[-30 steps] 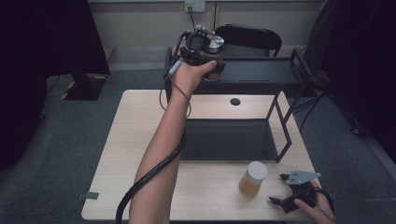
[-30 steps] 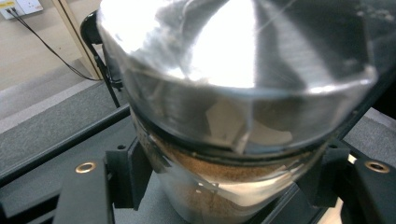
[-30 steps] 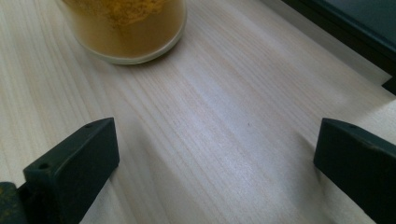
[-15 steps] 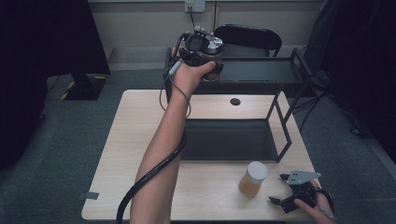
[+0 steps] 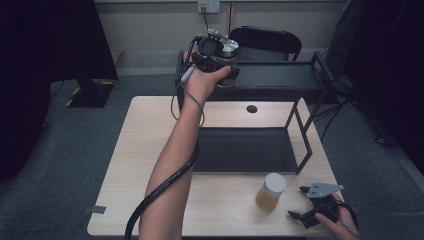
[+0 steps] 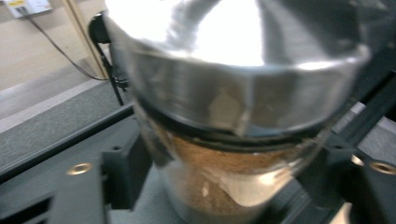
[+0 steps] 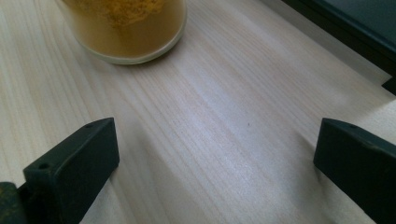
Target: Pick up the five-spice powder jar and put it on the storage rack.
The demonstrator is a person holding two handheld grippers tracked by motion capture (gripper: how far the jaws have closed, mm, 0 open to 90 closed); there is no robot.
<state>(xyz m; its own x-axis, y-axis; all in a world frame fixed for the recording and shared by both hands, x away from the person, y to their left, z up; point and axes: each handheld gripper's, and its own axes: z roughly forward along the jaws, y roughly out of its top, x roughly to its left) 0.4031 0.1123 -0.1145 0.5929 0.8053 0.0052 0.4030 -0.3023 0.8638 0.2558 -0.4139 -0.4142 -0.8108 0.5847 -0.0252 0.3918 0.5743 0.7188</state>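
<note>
i have the left gripper (image 5: 220,62) raised over the upper shelf (image 5: 280,75) of the black rack at the far edge of the table (image 5: 150,150). a glass jar with a silver lid (image 6: 233,70) stands between its jaws; brown powder shows through the glass below the lid. the jaws have just been opening. in the left gripper view a black jaw sits on each side of the jar, close to the glass; i cannot tell from that view whether the pads press on it. in the high view the jar sits at the left end of the upper shelf, partly hidden by my hand.

the right gripper (image 5: 312,212) rests low at the near right corner of the table, its jaws spread wide with nothing between them. in the right gripper view bare tabletop lies between the two black jaws.

a second jar with a pale lid (image 5: 270,192) stands upright on the table, just beside the right gripper and apart from it. it holds a yellow-brown content. the lower shelf (image 5: 240,150) of the rack lies behind it.
</note>
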